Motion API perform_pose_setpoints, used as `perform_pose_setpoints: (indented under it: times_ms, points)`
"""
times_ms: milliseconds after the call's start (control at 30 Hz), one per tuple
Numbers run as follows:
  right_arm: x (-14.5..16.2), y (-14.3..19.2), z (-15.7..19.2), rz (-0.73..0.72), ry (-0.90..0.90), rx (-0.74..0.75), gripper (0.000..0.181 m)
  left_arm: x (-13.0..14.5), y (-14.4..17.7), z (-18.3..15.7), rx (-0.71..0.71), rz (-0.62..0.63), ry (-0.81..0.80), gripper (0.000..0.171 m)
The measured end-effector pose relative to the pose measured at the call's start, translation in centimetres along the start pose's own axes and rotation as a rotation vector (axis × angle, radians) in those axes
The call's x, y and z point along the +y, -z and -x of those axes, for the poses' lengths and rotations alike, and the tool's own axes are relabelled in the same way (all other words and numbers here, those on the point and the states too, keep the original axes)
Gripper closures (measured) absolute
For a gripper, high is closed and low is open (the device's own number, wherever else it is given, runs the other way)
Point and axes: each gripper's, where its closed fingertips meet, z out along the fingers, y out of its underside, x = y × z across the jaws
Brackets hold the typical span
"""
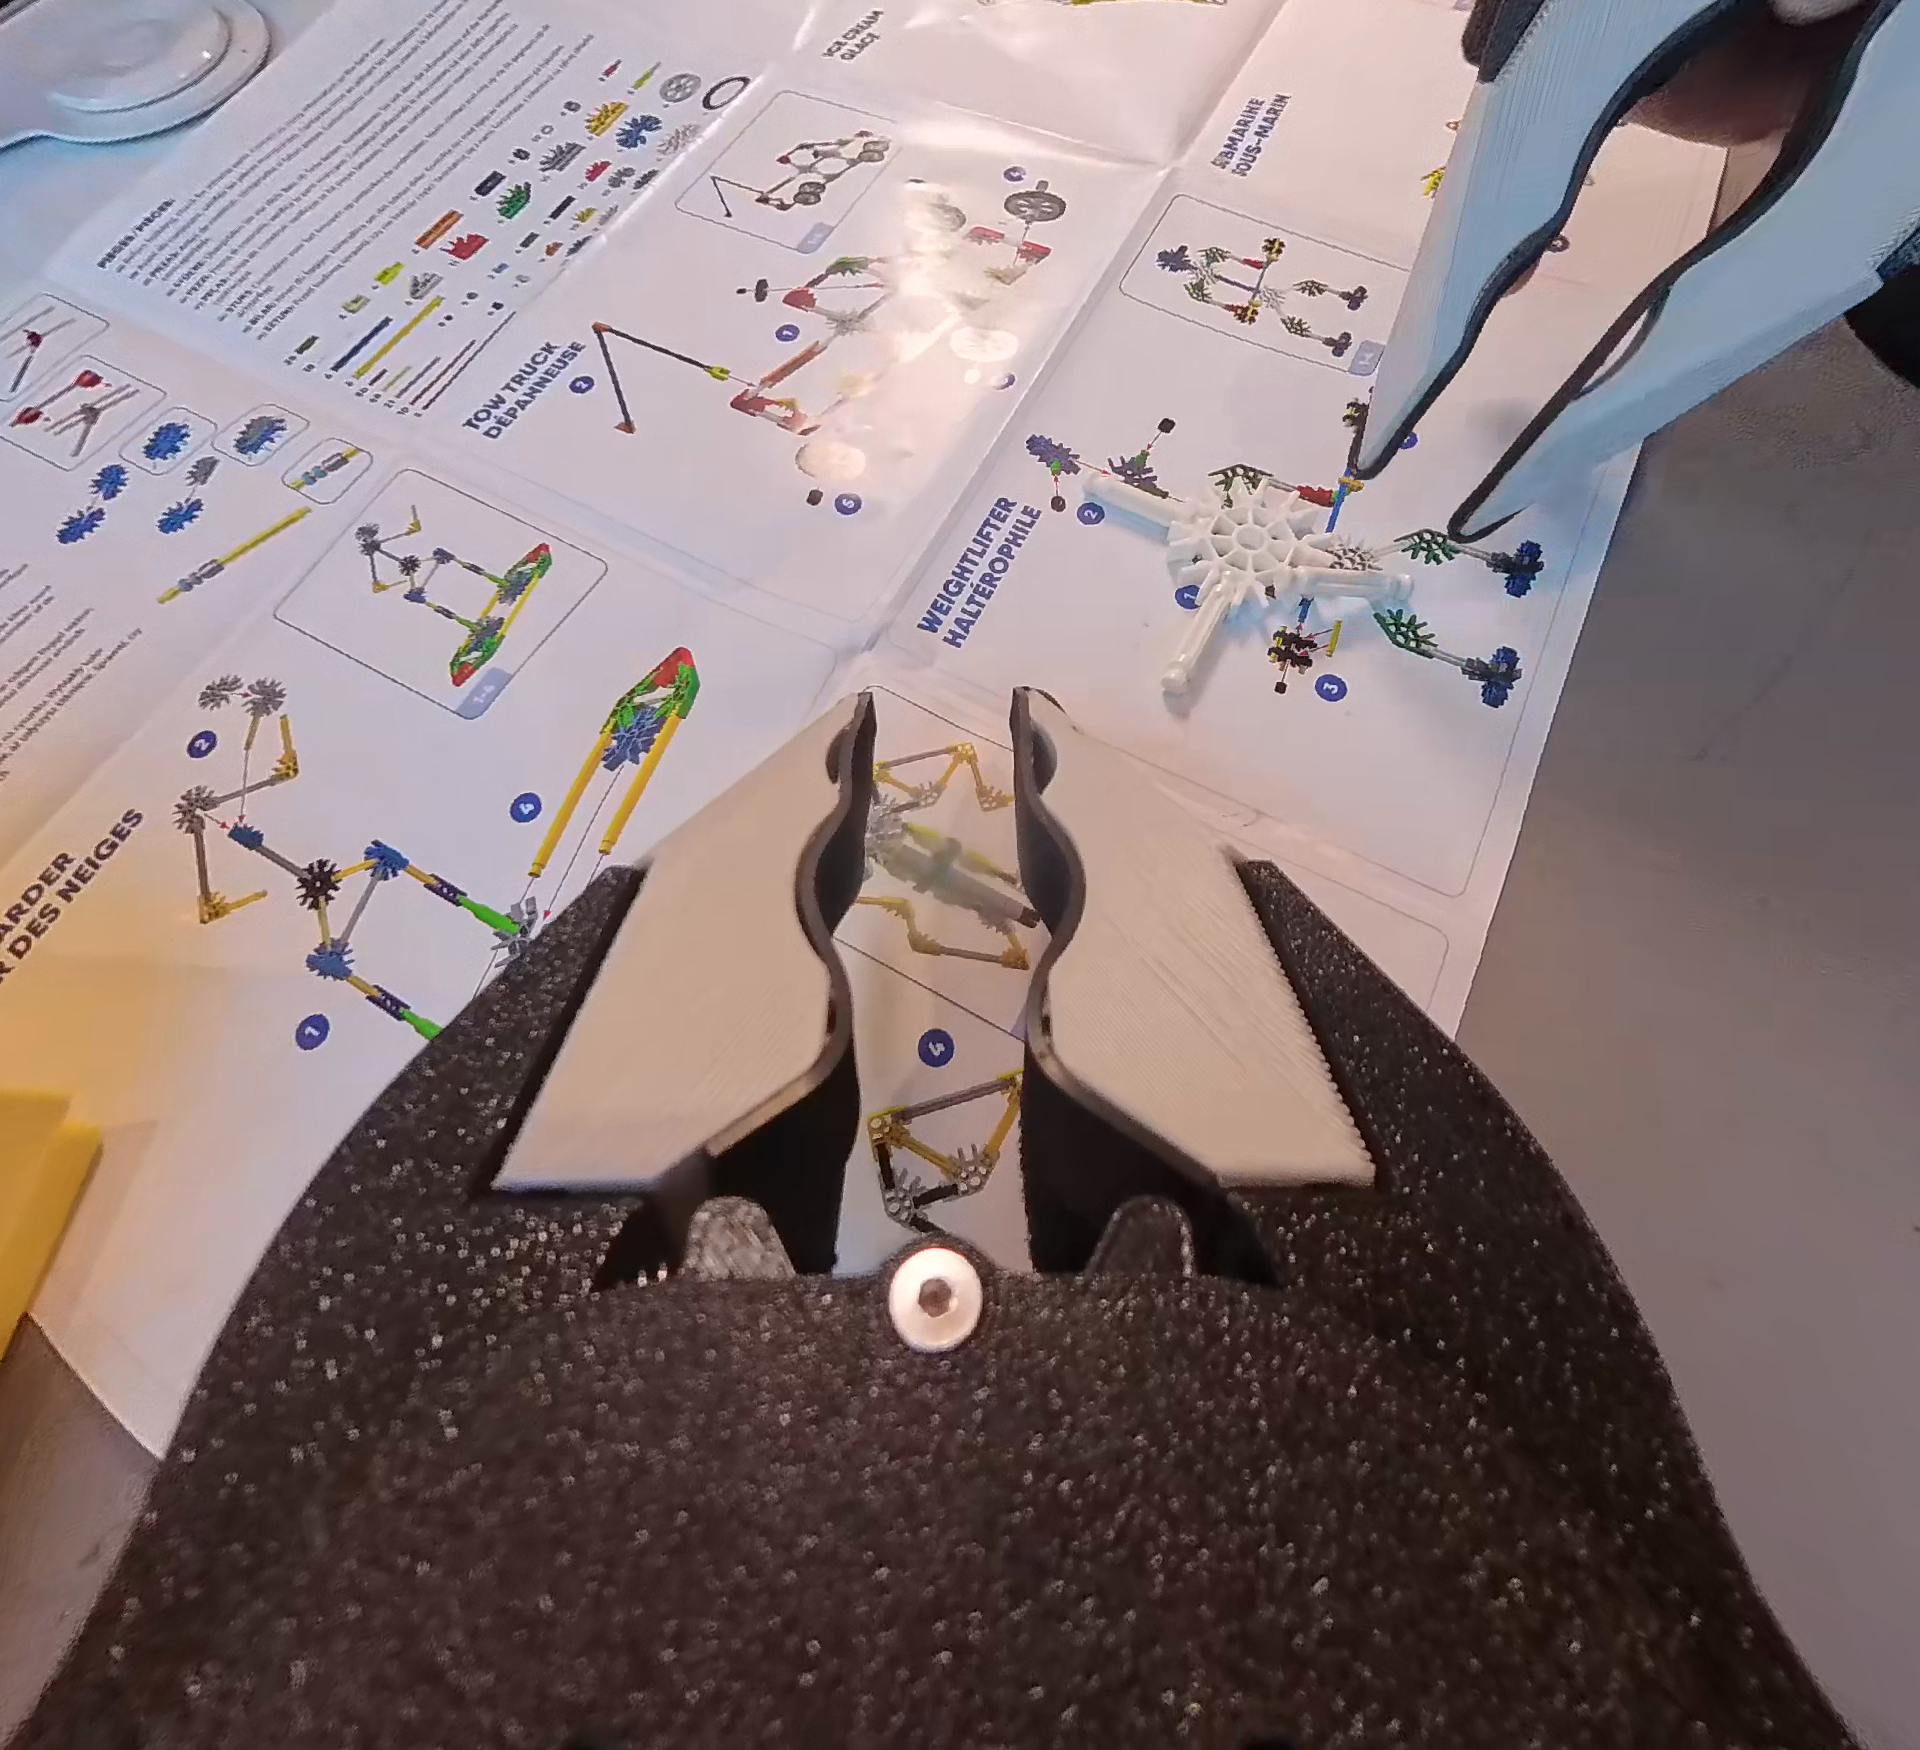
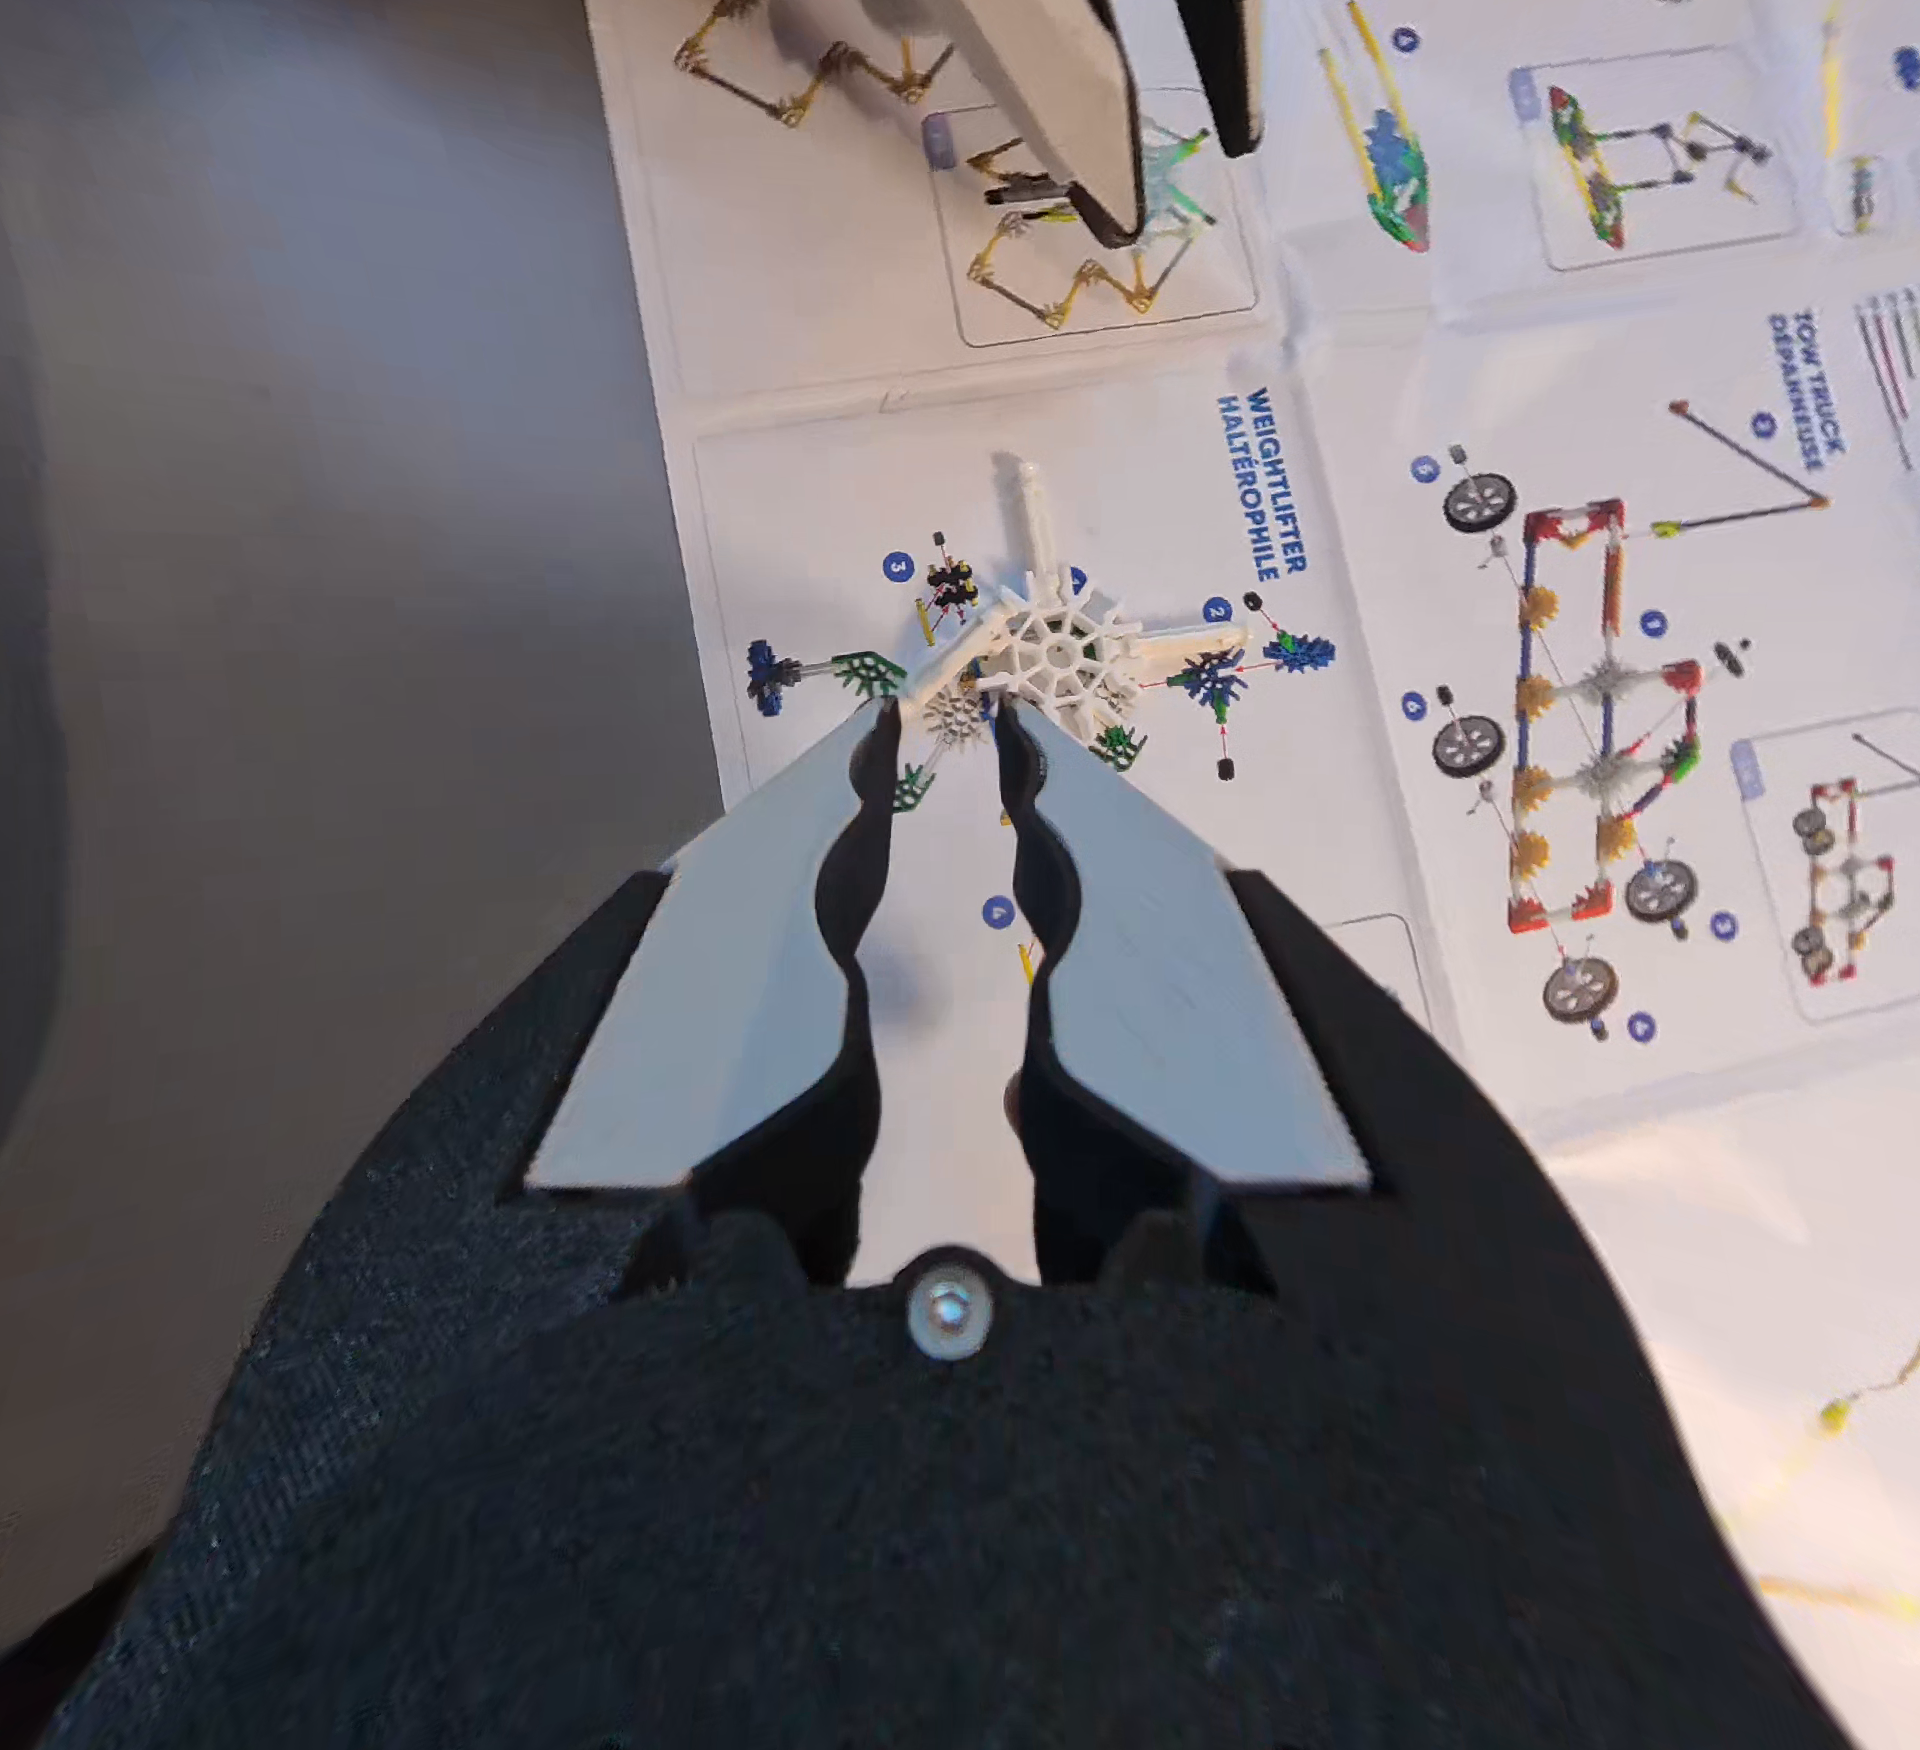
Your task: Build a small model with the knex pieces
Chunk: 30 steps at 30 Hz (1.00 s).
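A white snowflake-shaped connector with three white rods [image 1: 1242, 547] lies on a large printed instruction sheet [image 1: 727, 505]. My left gripper [image 1: 942, 708] is open and empty; it hovers over the sheet, short of the white piece and to its left. My right gripper [image 2: 945, 713] is open, with its tips right at the near edge of the white piece [image 2: 1060, 656], beside one rod. It holds nothing. The right gripper also shows in the left wrist view [image 1: 1415, 497], and the left gripper shows in the right wrist view [image 2: 1174, 188].
The sheet [image 2: 831, 329] covers most of a grey table [image 2: 312, 453]; its edge runs just past the white piece. A white plastic stand [image 1: 135, 38] sits at the far left. A yellow object [image 1: 42, 1181] lies at the near left edge. My right fingertips sit around 11 cm from my left ones.
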Motion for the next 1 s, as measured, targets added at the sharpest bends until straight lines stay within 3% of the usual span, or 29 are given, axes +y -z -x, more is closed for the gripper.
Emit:
perform_pose_setpoints:
  times_ms: [167, 633, 1000]
  points:
    - [-0.3, -0.6, -0.6, 0.027, 0.111, -0.031, 0.163, 0.0, 0.0, 0.2, 0.005, -0.003, 0.018, 0.148]
    - [-1.1, -2.3, -0.8, 0.092, -0.098, 0.049, 0.174, 0.0, 0.0, -0.3, 0.016, 0.003, -0.009, 0.148]
    - [0.3, -1.1, -1.6, -0.002, -0.546, 0.162, 0.181, 0.1, -0.1, -0.4, 0.019, 0.007, -0.016, 0.148]
